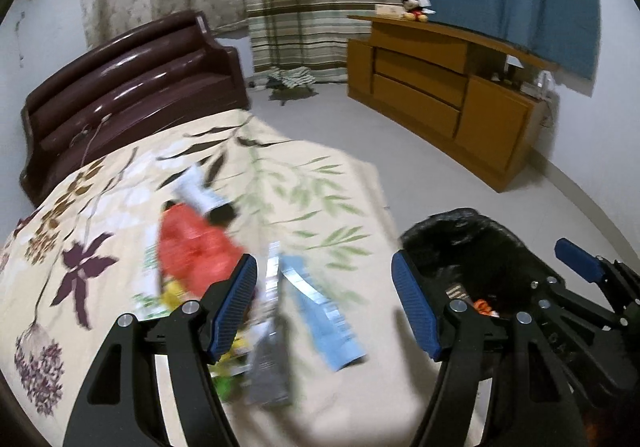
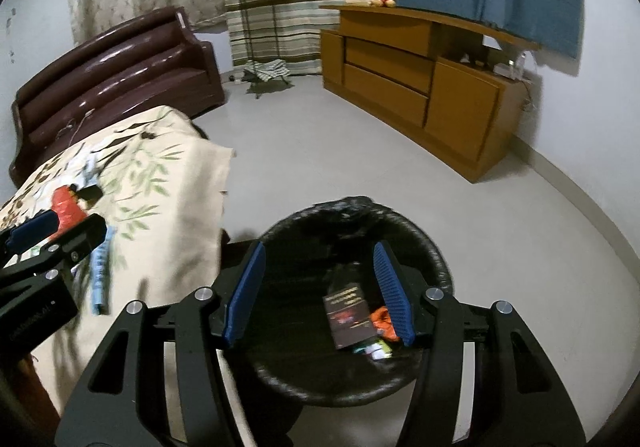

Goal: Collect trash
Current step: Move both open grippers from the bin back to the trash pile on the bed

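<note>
Trash is seen scattered on the bed (image 1: 100, 207), on the floral cover. Far left of the pile, a red wrapper (image 1: 192, 247) lies flat, a white wrapper (image 1: 196, 187) touching its upper edge. Next along, a grey packet (image 1: 268, 367) and a light blue packet (image 1: 324, 323) are laid side by side, long axes running roughly away from the camera, the blue one slanted from upper left to lower right. Yellow-green scraps are partly hidden behind the left finger; too blurred to be identified.

Left hand-held gripper (image 1: 324, 307) is held above this pile, jaws wide, nothing between the pads. Blue packet sits just below the gap, so the left one is judged nearer; a short drop and a slight roll to cross its long axis would likely be needed.

Further right, off the bed edge, the black-lined bin (image 2: 436, 259) stands on the floor, a dark packet (image 2: 350, 315) and an orange scrap (image 2: 380, 319) already inside. Right hand-held gripper (image 2: 320, 295) is poised over the bin, jaws apart, empty, well away from the bed litter.
</note>
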The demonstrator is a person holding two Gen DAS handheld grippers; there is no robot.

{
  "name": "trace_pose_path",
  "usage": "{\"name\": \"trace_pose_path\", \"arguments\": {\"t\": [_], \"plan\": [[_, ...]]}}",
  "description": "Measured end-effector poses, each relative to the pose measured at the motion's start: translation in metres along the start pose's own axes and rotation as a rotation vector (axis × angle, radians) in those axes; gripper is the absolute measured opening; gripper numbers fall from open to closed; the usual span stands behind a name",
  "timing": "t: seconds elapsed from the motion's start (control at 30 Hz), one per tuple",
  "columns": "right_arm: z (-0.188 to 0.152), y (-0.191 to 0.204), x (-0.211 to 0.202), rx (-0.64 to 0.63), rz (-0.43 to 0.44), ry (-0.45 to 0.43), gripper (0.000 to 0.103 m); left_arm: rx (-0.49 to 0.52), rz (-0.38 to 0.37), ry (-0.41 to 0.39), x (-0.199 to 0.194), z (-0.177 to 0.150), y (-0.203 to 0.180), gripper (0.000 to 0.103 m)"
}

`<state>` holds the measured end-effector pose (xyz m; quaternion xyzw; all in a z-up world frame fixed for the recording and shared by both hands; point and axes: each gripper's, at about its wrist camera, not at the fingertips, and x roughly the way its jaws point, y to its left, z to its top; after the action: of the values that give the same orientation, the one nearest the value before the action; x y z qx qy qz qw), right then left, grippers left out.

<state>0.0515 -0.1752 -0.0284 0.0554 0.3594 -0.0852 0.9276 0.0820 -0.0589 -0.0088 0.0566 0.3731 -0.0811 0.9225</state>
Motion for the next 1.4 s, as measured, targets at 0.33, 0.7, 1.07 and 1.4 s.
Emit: {"name": "trace_pose_path", "arguments": {"t": [0.33, 0.7, 1.07, 1.4], "plan": [[-0.006, 0.048, -0.010, -0.062, 0.071, 0.006, 0.055, -0.087, 0.087, 0.025, -0.010, -0.023, 0.063, 0.068], [-0.015, 0.076, -0.015, -0.106, 0.100, 0.020, 0.055, -0.127, 0.113, 0.078, -0.005, -0.048, 0.094, 0.068], [-0.019, 0.082, -0.014, -0.113, 0.108, 0.030, 0.055, -0.144, 0.119, 0.094, -0.009, -0.060, 0.113, 0.070], [-0.020, 0.082, -0.014, -0.113, 0.110, 0.032, 0.055, -0.170, 0.105, 0.105, -0.009, -0.062, 0.122, 0.070]]}}
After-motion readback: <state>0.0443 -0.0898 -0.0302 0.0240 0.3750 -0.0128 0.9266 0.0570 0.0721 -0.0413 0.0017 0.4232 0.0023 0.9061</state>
